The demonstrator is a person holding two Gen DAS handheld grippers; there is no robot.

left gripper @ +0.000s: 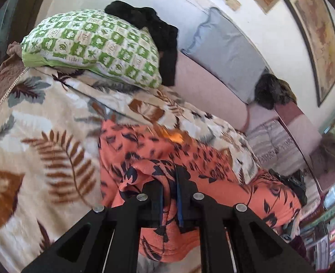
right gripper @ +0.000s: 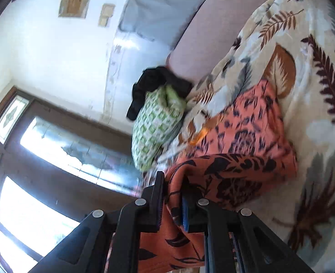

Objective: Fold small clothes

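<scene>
An orange garment with a dark floral print [left gripper: 158, 145] lies partly on the leaf-patterned blanket [left gripper: 42, 118] of a bed. My left gripper [left gripper: 169, 182] is shut on a bunched edge of it, lifted off the blanket. My right gripper [right gripper: 172, 182] is shut on another edge of the same garment [right gripper: 242, 127], which drapes between the fingers. The far part of the garment still rests on the blanket [right gripper: 322, 118]. The right gripper also shows at the right edge of the left wrist view [left gripper: 292, 182].
A green-and-white checked pillow [left gripper: 94, 45] with a black cloth [left gripper: 153, 29] on it lies at the far end of the bed. A blue-grey cushion [left gripper: 226, 50] leans on the pink sofa back. A window [right gripper: 31, 170] is left of the bed.
</scene>
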